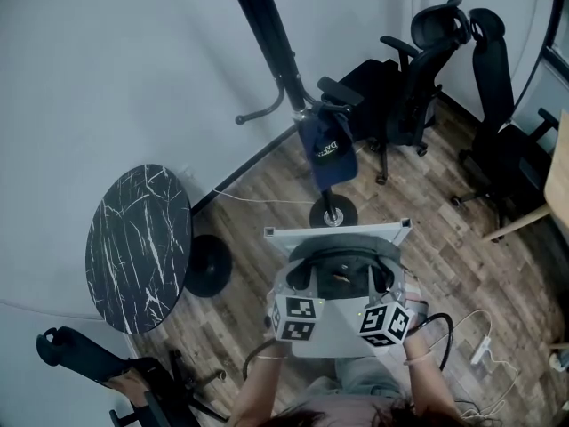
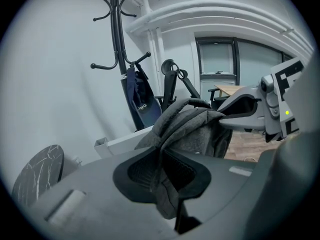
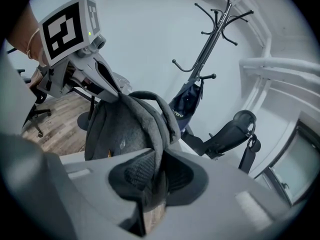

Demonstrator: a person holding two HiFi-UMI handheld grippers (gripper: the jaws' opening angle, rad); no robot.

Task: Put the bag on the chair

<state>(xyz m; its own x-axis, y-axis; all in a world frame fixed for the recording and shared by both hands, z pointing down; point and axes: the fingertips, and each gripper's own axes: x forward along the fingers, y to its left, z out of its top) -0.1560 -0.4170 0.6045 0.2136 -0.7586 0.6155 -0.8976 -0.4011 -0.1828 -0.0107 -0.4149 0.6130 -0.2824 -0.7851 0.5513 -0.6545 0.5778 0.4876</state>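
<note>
L tool is pinched on a grey strap of the bag. R tool is nipped on another strap fold the same way. The bag hangs betw. my two tools, off the wood floor, right in front of me. A white bar sits just past it. The nearest black office chair stands well apart, ahead to the R. A coat rack w/ a blue sack is ahead. A round marble tabletop is to my L.
</note>
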